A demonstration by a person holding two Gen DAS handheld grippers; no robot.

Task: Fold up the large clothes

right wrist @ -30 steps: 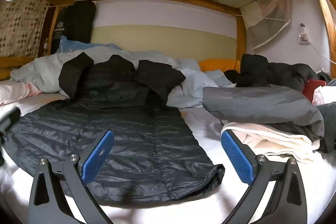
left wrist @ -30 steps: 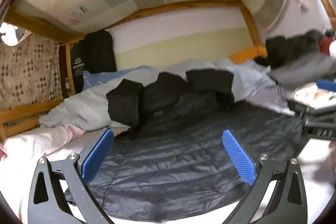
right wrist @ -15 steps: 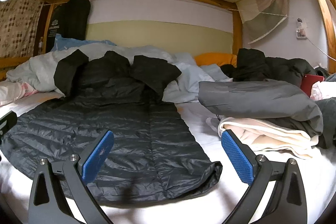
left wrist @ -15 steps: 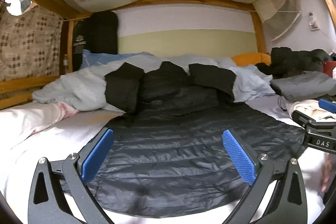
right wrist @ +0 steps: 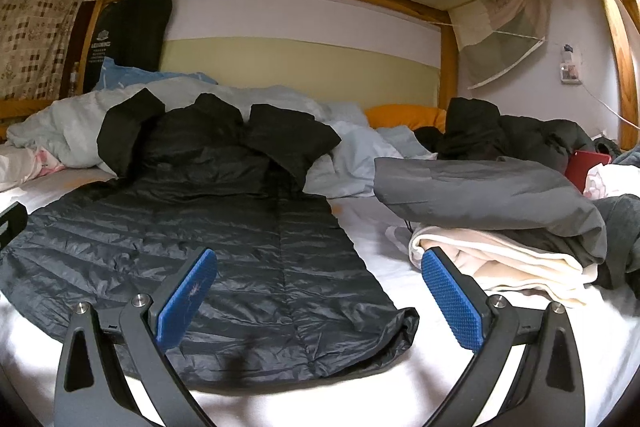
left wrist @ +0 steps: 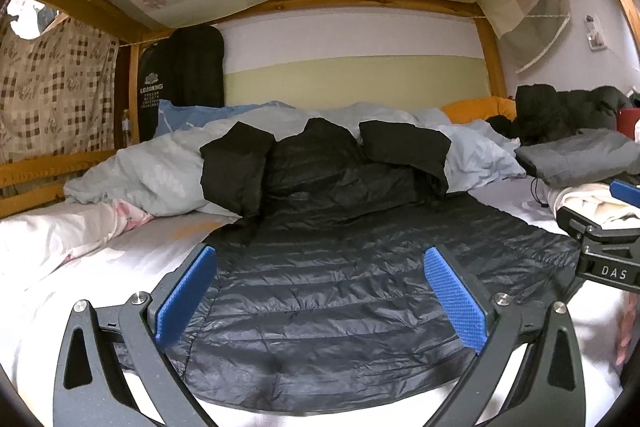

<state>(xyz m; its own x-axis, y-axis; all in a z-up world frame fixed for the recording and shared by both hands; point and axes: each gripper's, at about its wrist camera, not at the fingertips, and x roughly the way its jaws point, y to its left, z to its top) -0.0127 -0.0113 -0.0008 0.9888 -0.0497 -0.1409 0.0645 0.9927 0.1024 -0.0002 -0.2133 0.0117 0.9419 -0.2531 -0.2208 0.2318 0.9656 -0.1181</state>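
- The long black quilted down coat (left wrist: 344, 267) lies flat on the white bed sheet (left wrist: 100, 267), hem toward the person, collar and both sleeves folded in and propped against the pale blue rumpled duvet (left wrist: 152, 175) at the far end.
- Left gripper (left wrist: 320, 291): blue pads spread wide, nothing between them, hovering over the hem end.
- Right gripper (right wrist: 316, 291): also wide and empty, poised above the coat's near right corner (right wrist: 400, 327).
- Change over the last second: the left view has swung from a tilted, blurred look to level and square on the coat; the right view has held nearly still, creeping slightly nearer. The coat itself has not shifted.
- My reading: sleeves are done and both tools are now lined up on the hem; the lengthwise fold toward the collar looks next, one corner apiece.
- The right tool's body (left wrist: 608, 247) shows at the edge of the left view, just beside the coat's right border.
- A stack of folded clothes, grey jacket over cream fabric (right wrist: 492, 211), sits on the sheet to the right, near but apart from the coat.
- Slippery shell fabric; a shallow pinch may slide off.
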